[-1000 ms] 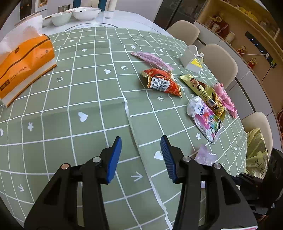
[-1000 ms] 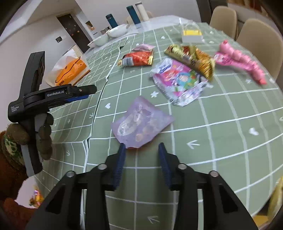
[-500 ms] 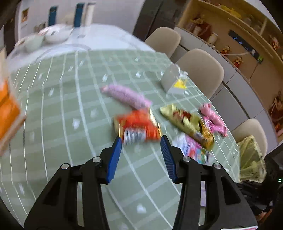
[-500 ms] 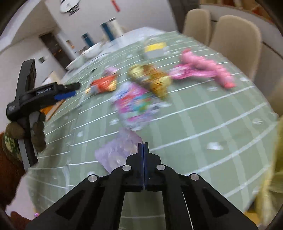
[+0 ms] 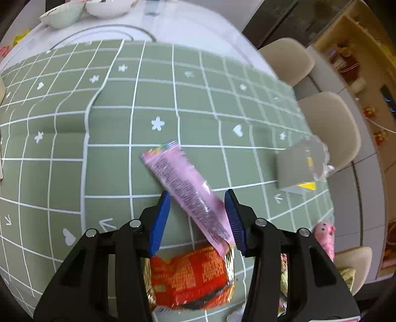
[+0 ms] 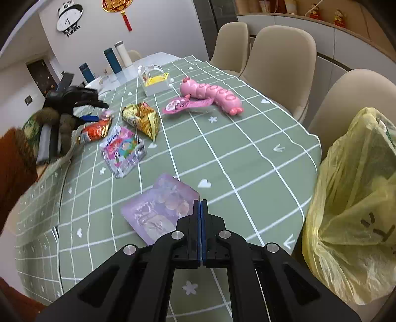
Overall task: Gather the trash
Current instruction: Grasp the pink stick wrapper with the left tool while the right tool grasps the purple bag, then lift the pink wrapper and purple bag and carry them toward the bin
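In the left wrist view a long pink wrapper [image 5: 188, 190] lies slantwise on the green checked tablecloth [image 5: 111, 161]. My left gripper [image 5: 198, 219] stands open astride its near end, and the pads are not pressing it. A red wrapper [image 5: 190, 277] lies under the fingers. In the right wrist view my right gripper [image 6: 201, 205] is shut, its tips pinching the near corner of a purple wrapper [image 6: 158, 210]. A yellow plastic bag [image 6: 351, 210] hangs open at the table's right edge. The left gripper [image 6: 99, 111], held by a hand, shows at the far left.
More litter lies mid-table: a silver-pink packet [image 6: 122, 151], a gold wrapper [image 6: 142, 119], a flat pink packet [image 6: 183, 105]. A pink caterpillar toy [image 6: 212, 95] and a clear box [image 6: 154, 80] sit behind. Beige chairs [image 6: 279, 57] line the right side; bottles [image 6: 111, 60] and bowls [image 5: 64, 14] stand far back.
My left gripper swept across the cloth to straddle the pink wrapper. My right gripper shut on the purple wrapper's corner and swung right, bringing the yellow bag into view.
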{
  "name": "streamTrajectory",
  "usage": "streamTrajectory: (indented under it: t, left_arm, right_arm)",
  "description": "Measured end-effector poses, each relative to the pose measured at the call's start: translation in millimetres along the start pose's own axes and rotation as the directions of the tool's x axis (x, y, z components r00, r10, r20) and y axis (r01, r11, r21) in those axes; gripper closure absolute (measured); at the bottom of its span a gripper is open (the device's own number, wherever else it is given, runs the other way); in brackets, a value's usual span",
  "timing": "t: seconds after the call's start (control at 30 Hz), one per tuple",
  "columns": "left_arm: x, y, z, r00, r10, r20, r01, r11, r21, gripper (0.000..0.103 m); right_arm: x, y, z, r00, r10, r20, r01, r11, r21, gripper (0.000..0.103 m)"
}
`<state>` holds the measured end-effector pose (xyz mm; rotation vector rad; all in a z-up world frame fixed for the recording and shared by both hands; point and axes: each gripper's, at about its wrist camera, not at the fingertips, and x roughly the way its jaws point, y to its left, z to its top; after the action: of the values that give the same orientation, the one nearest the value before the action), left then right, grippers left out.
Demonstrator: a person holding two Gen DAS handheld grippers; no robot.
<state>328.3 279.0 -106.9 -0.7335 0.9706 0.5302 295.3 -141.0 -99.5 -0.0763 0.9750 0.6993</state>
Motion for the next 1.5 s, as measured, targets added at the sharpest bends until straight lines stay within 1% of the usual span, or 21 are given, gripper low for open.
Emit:
streamTrajectory:
  t: [0.03, 0.07, 0.1, 0.13, 0.17, 0.27, 0.37, 0.47, 0.57, 0.67, 0.77, 0.87, 0.93, 1.0, 1.1, 1.23, 1.27, 1.33, 1.4, 1.43, 1.5]
  left_arm:
    - [-1.0, -2.7, 0.3, 1.000, 0.013, 0.009, -0.013, 1.000, 0.014, 0.066]
    - [-1.8, -5.8, 0.3, 1.000, 0.018, 0.011, -0.018, 0.999, 0.032, 0.077]
    - [-3.1, -8.8, -0.5, 1.000, 0.016, 0.011, -0.016, 0.999, 0.050, 0.081]
    - [-6.5, -11.7, -2.7, 1.000, 0.012, 0.015, -0.013, 0.997, 0.070, 0.089]
    - [-10.4, -13.8, -4.9, 1.000, 0.011, 0.020, -0.013, 0.996, 0.084, 0.093]
    - [-26.9, -17.5, -17.2, 0.999, -0.020, 0.029, 0.016, 0.990, 0.137, 0.094]
    - [-44.8, -22.1, -37.3, 0.998, -0.055, 0.023, 0.049, 0.977, 0.208, 0.094]
    - [-56.1, -20.9, -60.3, 0.994, -0.108, -0.031, 0.112, 0.967, 0.229, 0.094]
    - [-66.7, -22.8, -86.2, 0.987, -0.140, -0.075, 0.155, 0.956, 0.250, 0.094]
    - [-79.0, -26.4, -115.9, 0.983, -0.152, -0.101, 0.175, 0.940, 0.293, 0.094]
    - [-88.1, -33.3, -141.6, 0.984, -0.143, -0.102, 0.170, 0.923, 0.345, 0.094]
    - [-94.0, -41.8, -160.3, 0.985, -0.136, -0.104, 0.166, 0.907, 0.386, 0.094]
    - [-94.4, -45.2, -165.5, 0.983, -0.144, -0.117, 0.179, 0.901, 0.396, 0.094]
    - [-93.5, -47.4, -169.7, 0.980, -0.153, -0.128, 0.192, 0.899, 0.393, 0.094]
    - [-91.8, -50.3, -175.5, 0.979, -0.154, -0.136, 0.196, 0.898, 0.395, 0.094]
    - [-94.1, -54.1, -186.3, 0.981, -0.139, -0.133, 0.183, 0.888, 0.422, 0.094]
    - [-96.5, -56.2, -189.1, 0.983, -0.135, -0.125, 0.177, 0.883, 0.436, 0.094]
    - [-101.2, -60.3, -193.3, 0.986, -0.129, -0.110, 0.165, 0.873, 0.458, 0.094]
    - [-105.7, -63.8, -197.0, 0.986, -0.129, -0.104, 0.163, 0.866, 0.473, 0.094]
    - [-108.1, -65.6, -198.6, 0.986, -0.132, -0.106, 0.167, 0.863, 0.476, 0.094]
    - [-112.6, -68.3, -201.2, 0.986, -0.135, -0.100, 0.167, 0.859, 0.484, 0.094]
  right_arm:
    - [-1.5, 0.8, -1.1, 1.000, 0.001, 0.005, -0.001, 1.000, -0.001, 0.100]
    - [-1.7, 1.1, -0.5, 1.000, 0.002, 0.009, -0.002, 1.000, 0.000, 0.100]
    - [-4.5, 0.0, -1.2, 1.000, 0.002, 0.015, -0.002, 1.000, 0.005, 0.100]
    - [-6.7, -2.3, -0.5, 1.000, 0.002, 0.022, -0.003, 1.000, 0.012, 0.100]
    - [-8.6, -3.9, 0.3, 1.000, 0.002, 0.029, -0.002, 1.000, 0.019, 0.100]
    - [-13.7, -8.8, 2.9, 0.999, 0.006, 0.046, -0.008, 0.999, 0.039, 0.100]
    - [-14.9, -11.1, 3.6, 0.999, 0.006, 0.052, -0.008, 0.999, 0.046, 0.100]
    - [-15.1, -12.3, 1.9, 0.999, 0.004, 0.053, -0.006, 0.999, 0.051, 0.100]
    - [-13.4, -15.5, -0.2, 0.999, 0.010, 0.042, -0.013, 0.998, 0.059, 0.100]
    - [-9.9, -19.1, -3.1, 0.998, 0.054, 0.034, -0.057, 0.995, 0.084, 0.099]
    - [-4.7, -20.1, -6.1, 0.998, 0.059, 0.028, -0.062, 0.994, 0.091, 0.099]
    - [3.2, -18.1, -9.2, 0.998, 0.059, -0.009, -0.058, 0.995, 0.087, 0.097]
    - [8.1, -15.3, -10.8, 0.996, 0.078, -0.032, -0.075, 0.993, 0.089, 0.093]
    - [8.8, -11.9, -11.3, 0.995, 0.092, -0.028, -0.089, 0.992, 0.087, 0.082]
    - [11.0, -9.4, -9.8, 0.990, 0.142, -0.023, -0.139, 0.986, 0.093, 0.068]
    - [15.3, -14.4, -6.6, 0.982, 0.190, -0.002, -0.189, 0.975, 0.115, 0.068]
    - [15.8, -13.2, -5.0, 0.982, 0.189, -0.007, -0.187, 0.977, 0.102, 0.068]
    - [16.9, -5.2, -1.5, 0.989, 0.149, -0.016, -0.148, 0.988, 0.044, 0.068]
    - [19.6, 9.9, 1.4, 0.998, 0.057, -0.017, -0.058, 0.997, -0.060, 0.068]
    - [22.3, 20.3, 2.0, 1.000, -0.002, -0.015, 0.001, 0.991, -0.132, 0.068]
    - [26.8, 33.6, 1.7, 0.999, -0.053, -0.007, 0.050, 0.973, -0.225, 0.068]
